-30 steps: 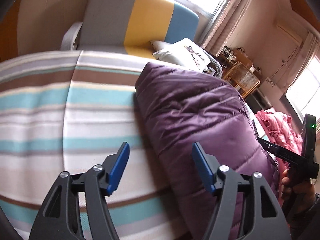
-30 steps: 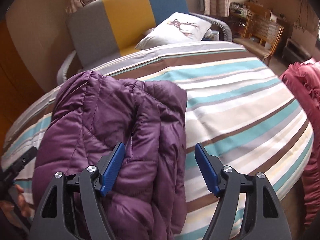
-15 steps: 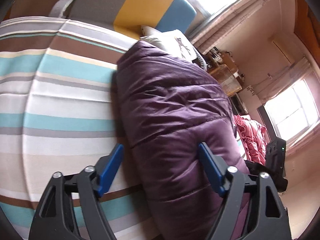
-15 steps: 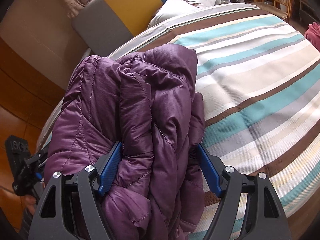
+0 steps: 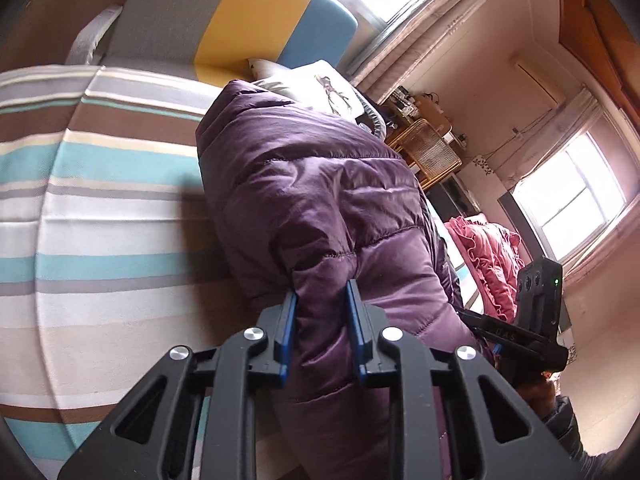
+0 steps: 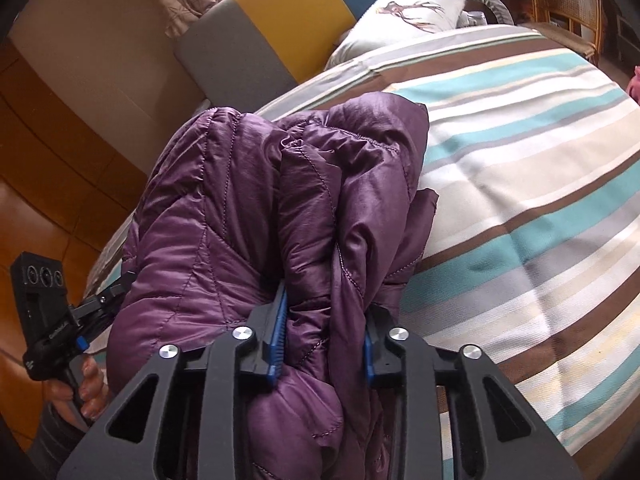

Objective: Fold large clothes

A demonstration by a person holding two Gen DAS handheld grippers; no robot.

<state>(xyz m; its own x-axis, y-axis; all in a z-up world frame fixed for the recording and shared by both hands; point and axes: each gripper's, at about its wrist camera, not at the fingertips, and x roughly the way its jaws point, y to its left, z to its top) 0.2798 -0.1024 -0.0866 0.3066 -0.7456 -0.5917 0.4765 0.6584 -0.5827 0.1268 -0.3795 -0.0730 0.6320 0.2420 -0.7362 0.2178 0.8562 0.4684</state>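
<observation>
While both hand-held grippers (image 5: 321, 300) (image 6: 325, 312) clamp purple jacket (image 5: 320, 184), only left cam shows pink bedding (image 5: 486, 264).

Each camera looks forward along its own fingers (image 5: 290, 328) from very near, facing the sofa (image 5: 240, 20) end. Both share the purple jacket (image 6: 256, 208) and the striped bed (image 6: 520, 168) beyond the fingers (image 6: 278, 336).

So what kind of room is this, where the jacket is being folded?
Most likely a bedroom at home: a bed with a striped cover, a white printed pillow by the padded grey, yellow and blue headboard, and curtained windows.
</observation>
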